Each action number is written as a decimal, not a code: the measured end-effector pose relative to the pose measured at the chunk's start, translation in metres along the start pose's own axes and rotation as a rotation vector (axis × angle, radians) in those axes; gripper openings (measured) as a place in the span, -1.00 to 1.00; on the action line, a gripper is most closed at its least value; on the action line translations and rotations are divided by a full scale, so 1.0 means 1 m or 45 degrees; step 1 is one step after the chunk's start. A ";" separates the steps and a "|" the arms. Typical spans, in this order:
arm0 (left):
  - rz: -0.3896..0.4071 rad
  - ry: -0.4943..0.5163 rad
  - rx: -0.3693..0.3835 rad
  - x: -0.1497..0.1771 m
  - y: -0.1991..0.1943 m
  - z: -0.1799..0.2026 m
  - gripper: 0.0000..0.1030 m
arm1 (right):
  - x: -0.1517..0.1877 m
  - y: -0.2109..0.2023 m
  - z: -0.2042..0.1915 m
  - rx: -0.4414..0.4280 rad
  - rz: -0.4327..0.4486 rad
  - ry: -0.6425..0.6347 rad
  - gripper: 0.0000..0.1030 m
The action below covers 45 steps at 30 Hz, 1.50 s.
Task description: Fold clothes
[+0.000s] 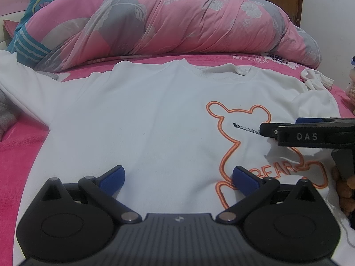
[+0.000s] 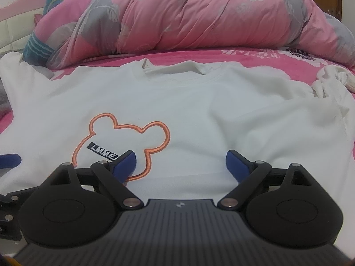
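A white sweatshirt [image 1: 144,115] [image 2: 221,115] lies face up and spread flat on the pink bedsheet [image 1: 20,155], collar at the far side. An orange bear outline [image 1: 239,133] [image 2: 124,137] with the word BEAR marks its chest. My left gripper [image 1: 178,174] hovers over the lower middle of the shirt, jaws wide open with only flat cloth below the gap. My right gripper [image 2: 180,158] is open too, over the shirt just right of the bear. In the left wrist view the right gripper [image 1: 281,125] comes in side-on from the right, above the bear.
A rolled pink and grey floral duvet [image 1: 177,17] [image 2: 199,17] runs along the far side of the bed. Teal bedding [image 1: 28,44] is at the far left, a small crumpled white garment [image 1: 315,79] at the far right, grey cloth [image 1: 4,115] at the left edge.
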State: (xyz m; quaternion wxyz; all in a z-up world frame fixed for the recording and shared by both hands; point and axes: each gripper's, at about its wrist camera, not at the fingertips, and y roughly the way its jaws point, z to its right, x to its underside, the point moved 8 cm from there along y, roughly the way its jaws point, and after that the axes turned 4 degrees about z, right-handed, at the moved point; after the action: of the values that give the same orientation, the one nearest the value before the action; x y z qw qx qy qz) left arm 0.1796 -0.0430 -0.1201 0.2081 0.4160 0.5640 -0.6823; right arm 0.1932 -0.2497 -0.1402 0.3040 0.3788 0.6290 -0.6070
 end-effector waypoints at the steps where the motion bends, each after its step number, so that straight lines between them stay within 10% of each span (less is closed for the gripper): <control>1: 0.000 0.003 -0.002 0.000 0.000 0.000 1.00 | 0.000 0.000 0.000 -0.010 -0.001 0.003 0.83; 16: 0.002 -0.004 -0.003 0.000 0.001 0.000 1.00 | -0.012 -0.028 0.010 -0.139 -0.048 0.138 0.96; 28: 0.055 -0.124 -0.045 -0.017 -0.024 0.000 1.00 | -0.025 -0.146 0.150 0.029 -0.034 0.232 0.94; 35: 0.120 -0.128 -0.002 -0.077 -0.057 0.029 1.00 | -0.057 -0.135 0.191 0.064 -0.021 0.210 0.92; 45: 0.072 -0.170 0.028 -0.069 0.031 0.054 1.00 | -0.113 -0.034 0.167 -0.033 -0.039 0.023 0.03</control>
State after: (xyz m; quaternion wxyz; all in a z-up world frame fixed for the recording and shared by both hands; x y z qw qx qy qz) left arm 0.2245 -0.1156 -0.0825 0.2598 0.3877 0.5293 -0.7086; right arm 0.2112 -0.4272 -0.0399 0.2940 0.3706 0.6453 -0.5999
